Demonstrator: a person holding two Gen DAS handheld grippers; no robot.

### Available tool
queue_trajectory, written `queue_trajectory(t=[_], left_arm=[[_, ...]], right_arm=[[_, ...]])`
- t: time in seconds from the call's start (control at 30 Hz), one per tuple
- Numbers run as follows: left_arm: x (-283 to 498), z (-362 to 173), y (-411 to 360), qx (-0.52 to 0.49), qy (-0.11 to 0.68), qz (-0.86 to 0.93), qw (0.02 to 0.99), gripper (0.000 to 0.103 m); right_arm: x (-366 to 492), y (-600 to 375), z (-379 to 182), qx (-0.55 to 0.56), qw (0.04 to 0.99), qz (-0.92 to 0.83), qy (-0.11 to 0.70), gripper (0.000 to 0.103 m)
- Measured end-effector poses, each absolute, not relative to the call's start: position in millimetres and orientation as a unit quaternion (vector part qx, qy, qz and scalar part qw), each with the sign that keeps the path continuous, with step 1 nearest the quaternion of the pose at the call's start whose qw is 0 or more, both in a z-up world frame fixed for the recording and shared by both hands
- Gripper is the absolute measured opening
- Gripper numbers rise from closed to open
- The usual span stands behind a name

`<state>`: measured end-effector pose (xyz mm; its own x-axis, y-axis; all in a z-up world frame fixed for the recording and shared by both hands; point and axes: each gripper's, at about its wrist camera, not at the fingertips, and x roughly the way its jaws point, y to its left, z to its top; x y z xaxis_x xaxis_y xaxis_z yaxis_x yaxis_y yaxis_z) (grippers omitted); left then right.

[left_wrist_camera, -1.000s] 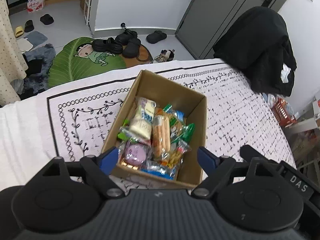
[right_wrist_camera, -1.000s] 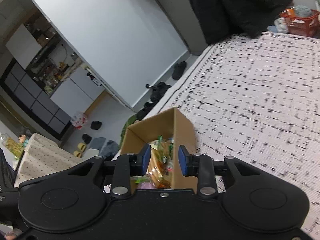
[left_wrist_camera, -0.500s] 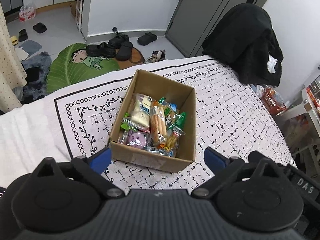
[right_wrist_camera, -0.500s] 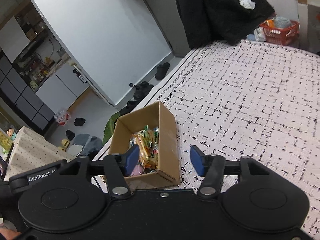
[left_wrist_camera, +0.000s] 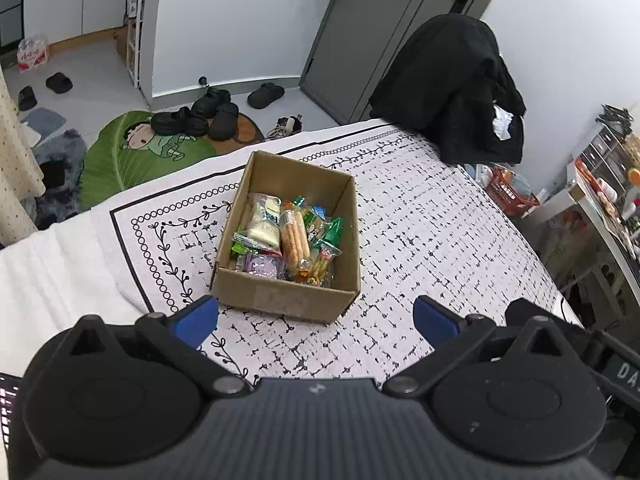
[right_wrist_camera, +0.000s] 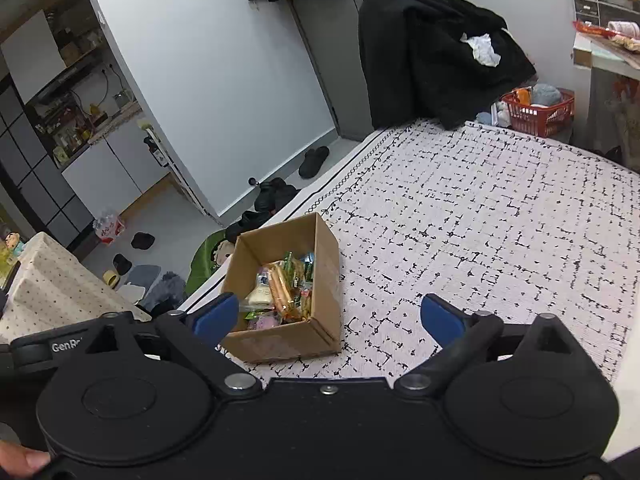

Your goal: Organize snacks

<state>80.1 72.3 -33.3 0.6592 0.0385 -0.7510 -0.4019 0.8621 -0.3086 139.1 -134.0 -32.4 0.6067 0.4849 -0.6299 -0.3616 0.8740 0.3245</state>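
Open brown cardboard box (left_wrist_camera: 286, 240) of wrapped snacks (left_wrist_camera: 289, 236) sits on the black-and-white patterned cloth (left_wrist_camera: 432, 240), ahead of & below both grippers, long axis running away; left gripper (left_wrist_camera: 316, 320) & right gripper (right_wrist_camera: 328, 318) opening wide, nothing btwn jaws, right's box off to its left.

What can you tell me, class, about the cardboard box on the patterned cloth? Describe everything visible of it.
The cardboard box is plain brown, rectangular and open-topped, with no lid or flaps showing. It stands upright on the white cloth with black markings, near the cloth's bordered edge. Inside lie wrapped snacks: a pale packet, a long biscuit pack, a purple round one and green wrappers. Neither gripper touches it.
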Motion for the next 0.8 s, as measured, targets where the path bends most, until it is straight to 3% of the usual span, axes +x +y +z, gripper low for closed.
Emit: queue_trajectory(t=[0.8], left_arm=[[-17, 19, 76, -0.113, 0.362, 0.073, 0.922, 0.103]], right_arm=[[44, -149, 0, 0.025, 0.913, 0.221, 0.343, 0.103]])
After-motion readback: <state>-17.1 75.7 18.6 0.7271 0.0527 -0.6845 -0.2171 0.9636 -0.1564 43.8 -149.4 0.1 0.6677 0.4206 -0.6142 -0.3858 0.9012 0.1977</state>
